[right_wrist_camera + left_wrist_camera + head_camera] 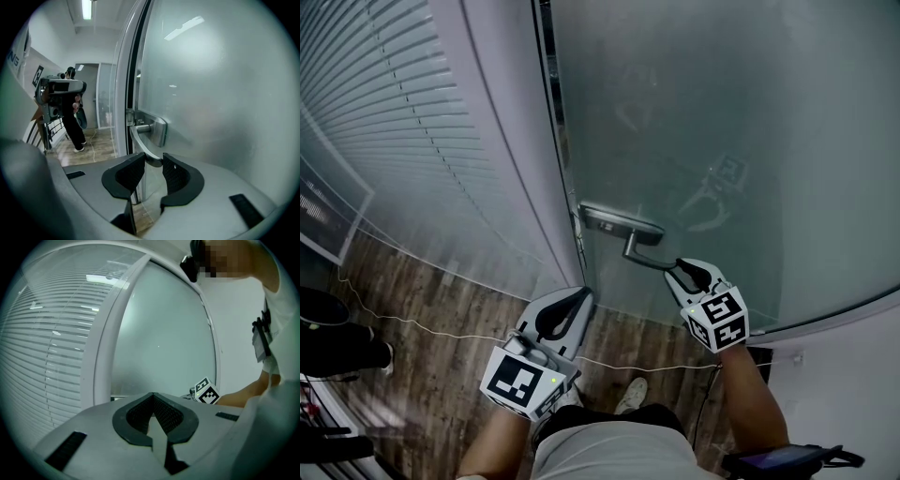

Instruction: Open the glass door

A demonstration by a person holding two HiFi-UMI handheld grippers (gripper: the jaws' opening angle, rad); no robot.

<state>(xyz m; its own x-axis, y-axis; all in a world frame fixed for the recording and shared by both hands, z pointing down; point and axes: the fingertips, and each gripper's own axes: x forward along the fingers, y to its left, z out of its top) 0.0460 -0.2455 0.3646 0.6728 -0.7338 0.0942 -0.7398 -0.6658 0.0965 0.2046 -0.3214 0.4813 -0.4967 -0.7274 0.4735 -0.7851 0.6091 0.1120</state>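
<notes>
The glass door [703, 112] stands shut ahead, probably heavy and slippery, so its stiff metal handle [642, 255] is the best hold; the right tongs [681, 269] clamp its end. The left tongs [581, 295] are closed on nothing.

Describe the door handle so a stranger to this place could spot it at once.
Start at the big frosted glass door, right of the slatted blinds. On its left edge sits a silver lock plate, and the lever handle sticks out from it. It is the only slim bar on the glass, its tip clamped in the right gripper.
</notes>
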